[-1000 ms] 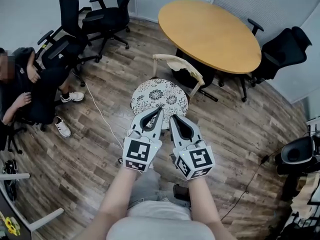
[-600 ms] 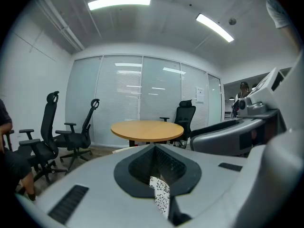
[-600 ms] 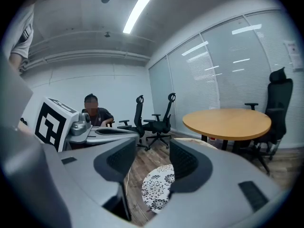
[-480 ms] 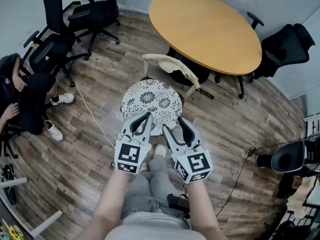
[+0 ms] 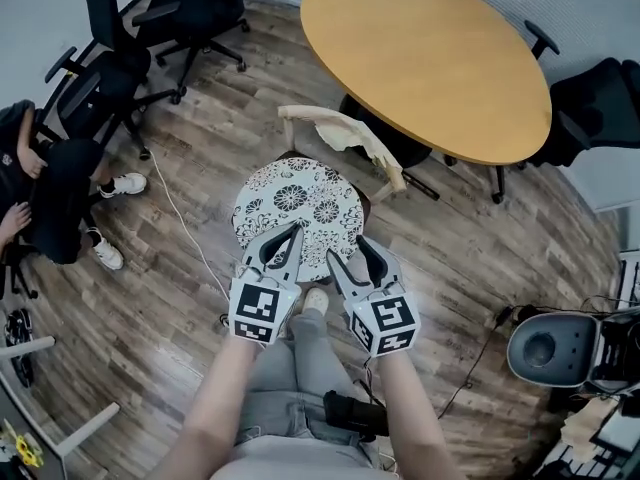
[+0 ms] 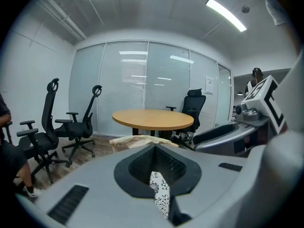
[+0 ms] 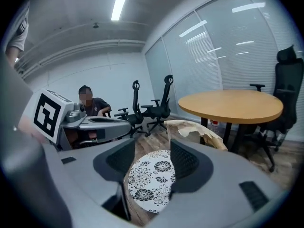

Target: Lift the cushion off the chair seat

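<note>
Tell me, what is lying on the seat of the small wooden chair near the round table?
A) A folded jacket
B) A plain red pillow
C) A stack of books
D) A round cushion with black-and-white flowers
D: a round cushion printed with black-and-white flowers covers the seat of the chair, as the head view and the right gripper view both show.

Both forearms are bare, with no sleeve showing. The left gripper (image 5: 296, 230) and the right gripper (image 5: 346, 249) beside it are pale grey moulded shells. Their fingers (image 7: 186, 161) are lined inside with fine black mesh. Behind the fingers, each carries a cube (image 5: 257, 308) of black-and-white square markers. The right gripper's jaws are opening, with nothing pressed between them. Below the right gripper show grey trousers (image 5: 290, 388), a pale top (image 5: 290, 465) and a light shoe (image 5: 318, 301).
</note>
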`<state>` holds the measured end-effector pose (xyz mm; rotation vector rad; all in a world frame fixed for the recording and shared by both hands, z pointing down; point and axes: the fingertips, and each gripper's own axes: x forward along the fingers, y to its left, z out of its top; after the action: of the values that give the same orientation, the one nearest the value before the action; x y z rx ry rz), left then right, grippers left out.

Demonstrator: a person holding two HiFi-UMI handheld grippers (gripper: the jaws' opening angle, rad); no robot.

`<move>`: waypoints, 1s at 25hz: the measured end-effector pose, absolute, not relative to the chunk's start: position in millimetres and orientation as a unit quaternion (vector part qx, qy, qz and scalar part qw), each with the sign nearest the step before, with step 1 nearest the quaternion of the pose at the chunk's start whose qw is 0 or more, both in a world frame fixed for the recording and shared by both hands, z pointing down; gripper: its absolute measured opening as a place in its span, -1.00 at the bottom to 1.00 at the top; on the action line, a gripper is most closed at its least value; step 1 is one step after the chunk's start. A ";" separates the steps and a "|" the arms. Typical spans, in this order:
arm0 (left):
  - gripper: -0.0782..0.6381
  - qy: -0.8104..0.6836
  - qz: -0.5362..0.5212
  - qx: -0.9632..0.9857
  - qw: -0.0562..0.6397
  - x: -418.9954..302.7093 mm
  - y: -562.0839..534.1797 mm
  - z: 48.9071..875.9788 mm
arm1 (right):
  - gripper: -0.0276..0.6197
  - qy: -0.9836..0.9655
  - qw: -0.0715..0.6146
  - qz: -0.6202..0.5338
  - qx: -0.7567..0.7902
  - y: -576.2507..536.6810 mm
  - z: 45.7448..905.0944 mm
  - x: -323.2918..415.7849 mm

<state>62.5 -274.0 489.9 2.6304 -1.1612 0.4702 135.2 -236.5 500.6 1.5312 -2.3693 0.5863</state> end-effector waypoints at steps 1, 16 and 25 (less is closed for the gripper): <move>-0.79 -0.395 0.163 0.897 0.116 67.7 -277.7 496.4 | -0.18 -0.816 0.136 0.204 0.523 -242.1 508.9 140.0; -0.79 -0.372 0.202 0.892 0.159 119.5 -322.1 620.3 | -0.18 -0.779 0.179 0.283 0.530 -295.0 664.9 195.7; -0.79 -0.327 0.227 0.900 0.180 138.2 -329.5 697.4 | -0.18 -0.730 0.193 0.326 0.568 -313.0 760.6 223.7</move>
<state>138.2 -329.5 697.4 2.5418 -0.9229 0.6412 223.7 -313.0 760.6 1.5947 -2.0487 0.9148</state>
